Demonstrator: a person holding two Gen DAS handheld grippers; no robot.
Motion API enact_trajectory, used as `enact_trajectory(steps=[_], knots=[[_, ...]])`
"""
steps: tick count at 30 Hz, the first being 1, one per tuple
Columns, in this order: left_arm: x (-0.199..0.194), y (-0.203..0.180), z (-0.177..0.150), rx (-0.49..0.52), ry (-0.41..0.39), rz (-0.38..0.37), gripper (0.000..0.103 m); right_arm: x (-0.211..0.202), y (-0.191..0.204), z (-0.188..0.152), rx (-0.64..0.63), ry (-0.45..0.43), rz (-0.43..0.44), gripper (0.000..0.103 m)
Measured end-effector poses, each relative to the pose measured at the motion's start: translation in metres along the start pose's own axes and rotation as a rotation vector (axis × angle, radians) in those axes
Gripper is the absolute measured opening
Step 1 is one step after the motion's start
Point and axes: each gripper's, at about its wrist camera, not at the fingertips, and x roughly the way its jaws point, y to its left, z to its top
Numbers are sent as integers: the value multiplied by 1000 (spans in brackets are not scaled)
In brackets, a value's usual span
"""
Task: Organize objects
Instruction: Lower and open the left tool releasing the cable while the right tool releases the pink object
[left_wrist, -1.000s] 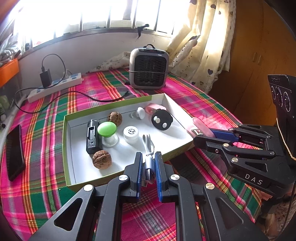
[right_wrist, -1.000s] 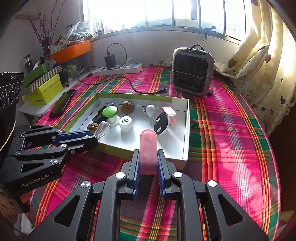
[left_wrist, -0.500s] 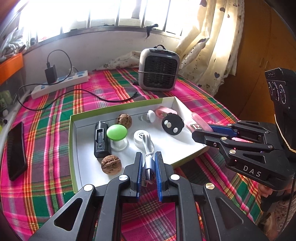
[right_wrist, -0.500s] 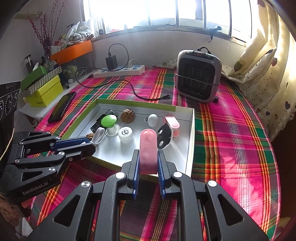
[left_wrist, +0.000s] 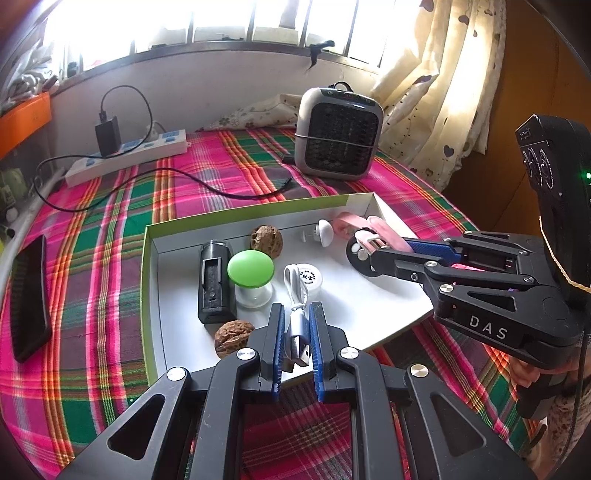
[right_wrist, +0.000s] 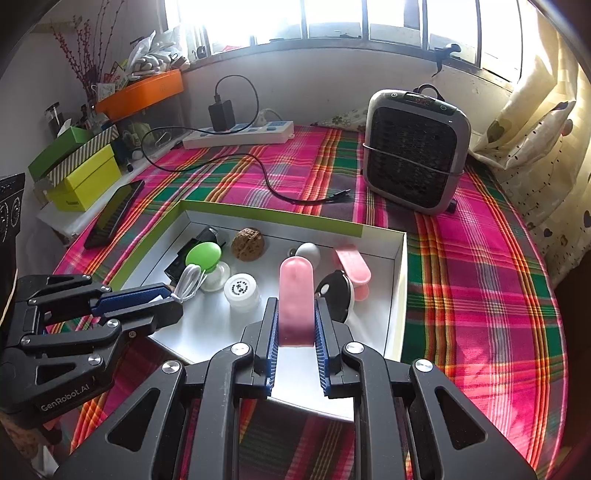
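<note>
While both grippers hang over the near edge of the box, the scene reads as follows.

Left gripper (left_wrist: 296, 334): its two blue-padded fingers are closed on the silver USB plug end of a white coiled cable (left_wrist: 295, 291); the plug sits between the pads, and the white loop runs forward past the fingertips.

Right gripper (right_wrist: 295, 325): its fingers clamp the lower end of a pink rounded silicone case (right_wrist: 296, 295), which stands up between the pads and sticks out well beyond the fingertips.

Box: a shallow white cardboard tray with a green rim (left_wrist: 243, 212) lies ahead of both pairs of fingers on the pink and green plaid tablecloth (left_wrist: 110, 206).

Ahead of the left fingers: a small white round jar (left_wrist: 308, 275) just behind the cable loop; a green-capped mushroom-shaped object (left_wrist: 250, 267) to the left of the loop; a black rectangular battery holder (left_wrist: 215, 280) further left; a brown walnut (left_wrist: 233, 332) just left of the fingertips.

Ahead of the right fingers: a black round disc (right_wrist: 334, 291) touching the case's right side; a pink flat clip (right_wrist: 352, 266) beyond the disc; a white egg-shaped knob (right_wrist: 308, 251) behind the case tip; a second brown walnut (right_wrist: 248, 243) further left.

Beyond the box: a grey portable heater (right_wrist: 415, 151), a white power strip (right_wrist: 240, 134) and a black phone (left_wrist: 27, 299).
</note>
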Motion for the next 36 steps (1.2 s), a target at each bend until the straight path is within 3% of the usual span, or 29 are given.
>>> enact_trajectory(steps=[36], knots=[[34, 10, 4, -49, 62, 15, 12, 55, -1, 16, -49, 110, 54, 18]])
